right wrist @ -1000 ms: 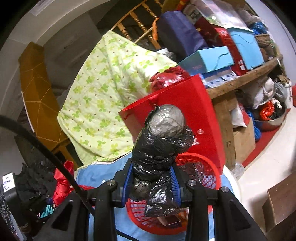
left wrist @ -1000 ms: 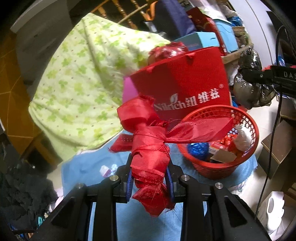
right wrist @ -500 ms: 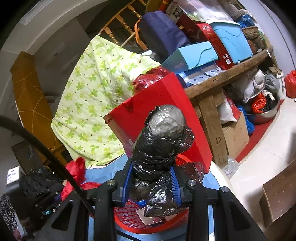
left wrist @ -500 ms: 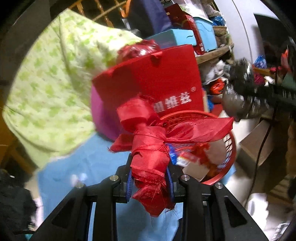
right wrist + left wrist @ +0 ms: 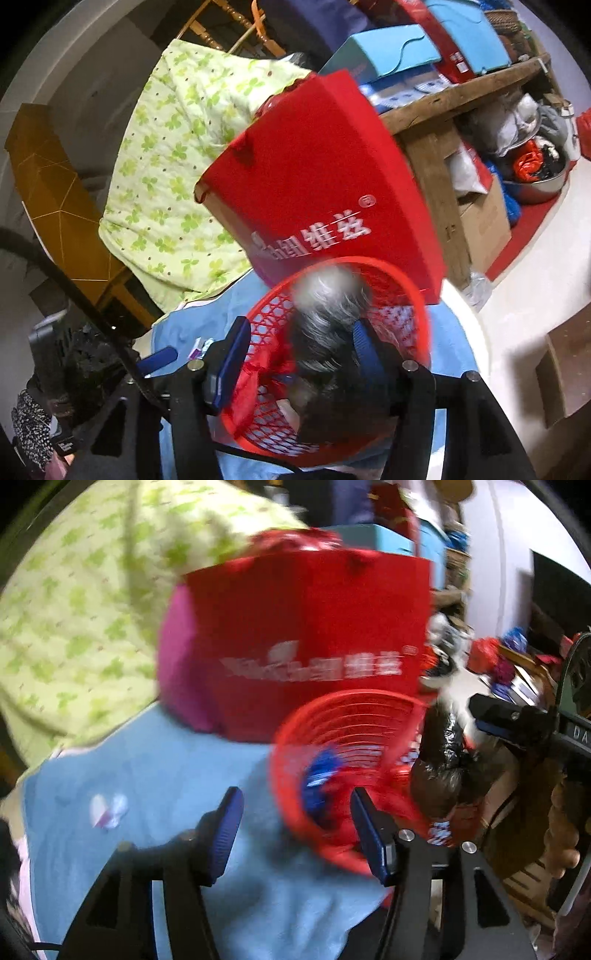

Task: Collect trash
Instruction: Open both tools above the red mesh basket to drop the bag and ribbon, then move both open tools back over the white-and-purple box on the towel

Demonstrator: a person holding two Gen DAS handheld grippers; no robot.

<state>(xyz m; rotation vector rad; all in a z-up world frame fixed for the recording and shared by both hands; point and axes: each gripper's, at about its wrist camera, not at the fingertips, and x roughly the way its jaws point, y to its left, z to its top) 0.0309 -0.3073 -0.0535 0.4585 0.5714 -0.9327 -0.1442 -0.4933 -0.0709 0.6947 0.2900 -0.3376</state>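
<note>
- Black plastic bundle (image 5: 332,354): crumpled, blurred, between the opening right claw (image 5: 299,350) pads, over the basket.
- Red mesh basket (image 5: 269,417): round, below claw, holding scraps.

A wooden shelf (image 5: 458,99) piled with boxes stands over pale floor (image 5: 524,295). A green-patterned quilt (image 5: 177,177) drapes beside it.

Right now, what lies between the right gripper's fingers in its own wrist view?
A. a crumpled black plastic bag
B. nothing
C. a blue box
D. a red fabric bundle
A: the crumpled black plastic bag sits between the right gripper pads as its jaws are opening, over the red basket.
</note>
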